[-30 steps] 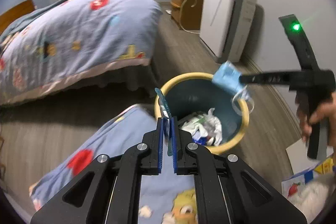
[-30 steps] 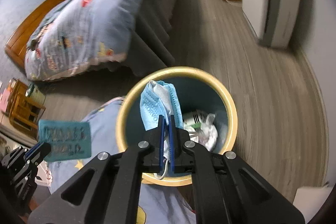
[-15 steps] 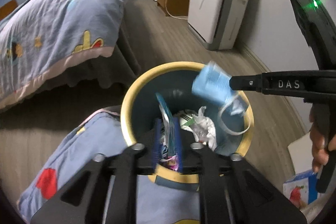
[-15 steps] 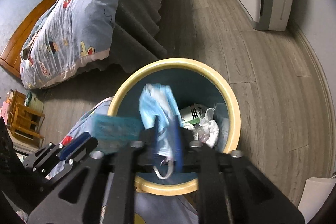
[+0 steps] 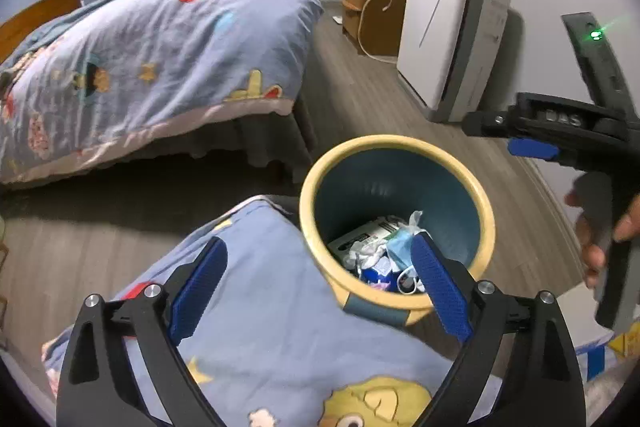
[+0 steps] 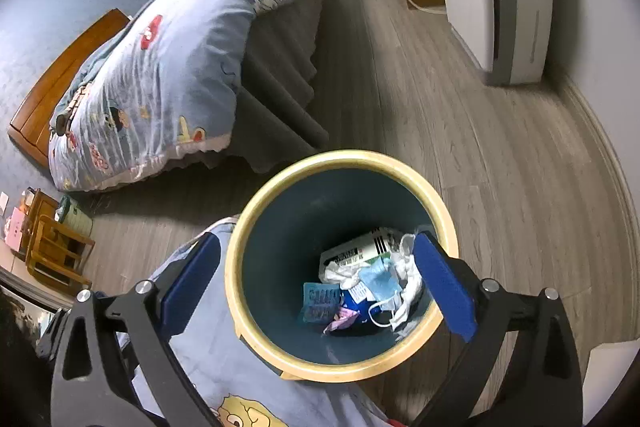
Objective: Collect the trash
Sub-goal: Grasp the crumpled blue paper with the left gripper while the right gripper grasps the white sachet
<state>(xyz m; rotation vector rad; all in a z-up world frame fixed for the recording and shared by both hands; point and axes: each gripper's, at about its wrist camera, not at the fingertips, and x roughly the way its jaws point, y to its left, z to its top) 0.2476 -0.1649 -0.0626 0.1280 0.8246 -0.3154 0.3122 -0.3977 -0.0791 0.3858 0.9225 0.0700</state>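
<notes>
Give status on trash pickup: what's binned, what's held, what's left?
Done: the blue mask and the teal wrapper lie in the bin on top of tissues and a white box. In hand: nothing; the left gripper and the right gripper are both open above the bin. Left: no loose trash shows on the floor in these views, so remaining pieces can't be judged.

A round trash bin [image 6: 240, 251] with a pale yellow rim and dark teal inner wall stands upright on the wooden floor. At its bottom lie a crumpled blue face mask [image 6: 380, 281] with white ear loops, a teal printed wrapper [image 6: 320, 303] lying flat, white crumpled tissue [image 6: 408, 267], and a white printed box [image 6: 356, 253] tilted on its side.
</notes>
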